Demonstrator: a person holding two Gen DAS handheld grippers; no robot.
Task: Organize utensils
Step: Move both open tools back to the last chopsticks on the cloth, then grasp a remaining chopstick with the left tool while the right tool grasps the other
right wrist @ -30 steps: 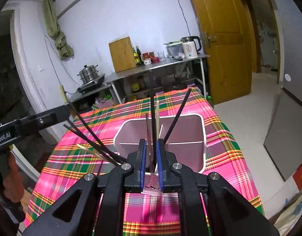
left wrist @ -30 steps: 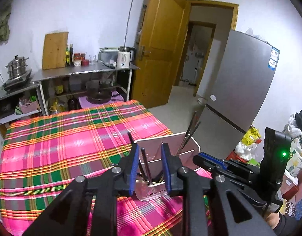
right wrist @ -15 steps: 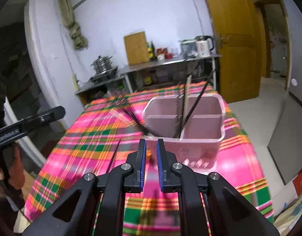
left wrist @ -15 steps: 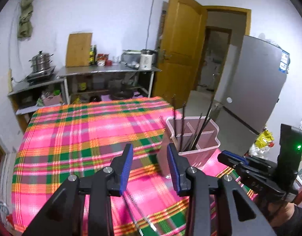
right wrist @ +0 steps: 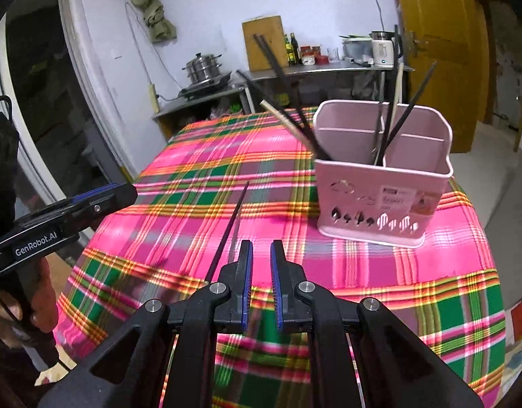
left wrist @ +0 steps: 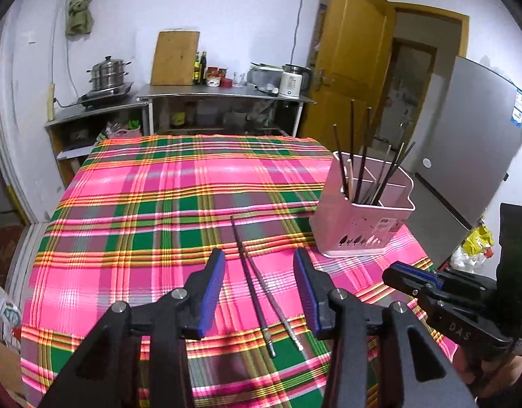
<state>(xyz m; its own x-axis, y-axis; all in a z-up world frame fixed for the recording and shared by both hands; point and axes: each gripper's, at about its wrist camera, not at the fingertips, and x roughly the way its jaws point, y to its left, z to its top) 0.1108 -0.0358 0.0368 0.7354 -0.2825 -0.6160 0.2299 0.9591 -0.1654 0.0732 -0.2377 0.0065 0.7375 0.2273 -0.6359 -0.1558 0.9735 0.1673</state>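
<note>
a: where do things stand?

b: two loose chopsticks (left wrist: 257,282) lie side by side on the plaid tablecloth (left wrist: 142,204), crossing near their far ends. the pink utensil holder (left wrist: 363,224) stands to the right of them near the table's edge, already bristling with dark chopsticks (left wrist: 363,156) that lean every which way.

a: and the grippers?

b: the left gripper (left wrist: 259,282) hovers over the loose pair; its jaws have just been opening and now stand fairly wide, with nothing pressed between the pads. the right gripper (right wrist: 261,278) has its jaws down to a narrow slit, and i see nothing in it. one loose chopstick (right wrist: 227,231) lies just left of its fingers.

a: what could go wrong?

b: i'd guess the sticks roll or scissor apart when the pads close, since they're thin, smooth and lying crossed. pinching only one would leave the other skidding on the cloth. later, poking a new pair into that crowded holder could jostle the leaning ones, or nudge the light holder toward the edge.
</note>
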